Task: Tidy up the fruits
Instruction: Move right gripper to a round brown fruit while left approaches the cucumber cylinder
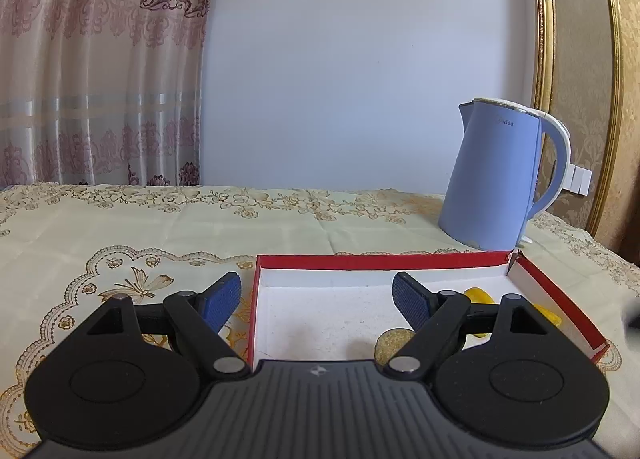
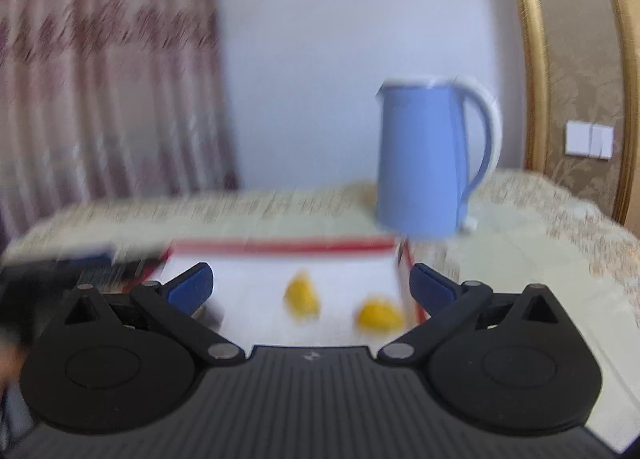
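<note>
Yellow fruit pieces (image 2: 302, 296): two lie in red-rimmed box (image 2: 280, 246). Right tool (image 2: 311, 283) and left tool (image 1: 317, 299) are held apart, empty. Risk: fruit may be squashed by hard clamping.

Pale bare wall (image 1: 360, 79) behind; pink patterned curtain (image 1: 100, 71) left; gold-framed damask panel (image 1: 580, 99) right, white switches (image 2: 589, 139); cream embroidered cloth (image 1: 160, 227) covering worktop.

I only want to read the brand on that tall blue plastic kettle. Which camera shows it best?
The left wrist view: the tall blue plastic kettle is sharp there, with small lettering visible near its top. In the right wrist view the kettle sits nearer the centre but is motion-blurred, so no lettering shows.
</note>
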`<control>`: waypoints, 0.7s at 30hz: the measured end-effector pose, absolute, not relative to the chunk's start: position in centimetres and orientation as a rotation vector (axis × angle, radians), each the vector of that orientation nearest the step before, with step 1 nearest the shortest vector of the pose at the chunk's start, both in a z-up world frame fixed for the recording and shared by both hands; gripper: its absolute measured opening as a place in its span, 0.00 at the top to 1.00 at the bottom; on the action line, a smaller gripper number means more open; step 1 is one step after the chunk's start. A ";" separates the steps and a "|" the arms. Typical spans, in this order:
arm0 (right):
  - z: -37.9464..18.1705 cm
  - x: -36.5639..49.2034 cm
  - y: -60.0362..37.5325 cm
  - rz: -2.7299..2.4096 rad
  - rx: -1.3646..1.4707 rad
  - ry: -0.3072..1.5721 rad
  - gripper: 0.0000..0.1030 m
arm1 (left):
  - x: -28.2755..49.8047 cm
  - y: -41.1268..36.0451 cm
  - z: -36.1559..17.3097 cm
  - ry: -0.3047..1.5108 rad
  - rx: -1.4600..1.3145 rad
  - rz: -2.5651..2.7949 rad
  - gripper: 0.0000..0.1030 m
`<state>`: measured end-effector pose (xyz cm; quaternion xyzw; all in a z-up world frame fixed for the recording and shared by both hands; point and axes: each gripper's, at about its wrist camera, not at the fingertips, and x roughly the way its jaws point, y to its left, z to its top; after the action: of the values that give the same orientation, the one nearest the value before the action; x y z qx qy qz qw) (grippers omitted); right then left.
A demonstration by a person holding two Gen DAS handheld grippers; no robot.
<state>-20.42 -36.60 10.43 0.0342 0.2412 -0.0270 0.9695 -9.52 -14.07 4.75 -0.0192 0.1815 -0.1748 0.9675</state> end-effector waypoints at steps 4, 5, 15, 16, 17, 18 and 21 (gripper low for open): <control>8.8 -24.6 -35.0 -0.065 -0.023 0.526 0.00 | -10.2 -14.3 5.4 0.367 -0.025 -0.347 0.18; 8.3 -25.2 -35.1 -0.065 -0.039 0.532 0.00 | -10.7 -14.2 5.7 0.369 -0.022 -0.349 0.13; 6.9 -26.6 -34.9 -0.013 -0.002 0.530 0.00 | -16.7 -13.5 5.2 0.393 0.043 -0.371 0.04; 6.8 -26.5 -34.8 -0.010 -0.005 0.532 0.02 | -17.2 -13.4 5.0 0.398 0.051 -0.369 0.04; 6.7 -26.4 -34.7 -0.004 -0.008 0.536 0.03 | -17.6 -13.2 4.8 0.403 0.059 -0.363 0.04; 6.5 -26.2 -34.7 0.008 -0.005 0.548 0.08 | -17.9 -13.0 4.7 0.408 0.065 -0.356 0.04; 5.9 -25.6 -34.6 0.030 -0.008 0.582 0.25 | -18.6 -12.4 4.3 0.424 0.059 -0.340 0.04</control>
<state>-25.60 -34.56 5.92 -0.0037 0.2870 0.0150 0.9578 -18.59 -12.42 4.31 0.0293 0.2092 -0.1678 0.9629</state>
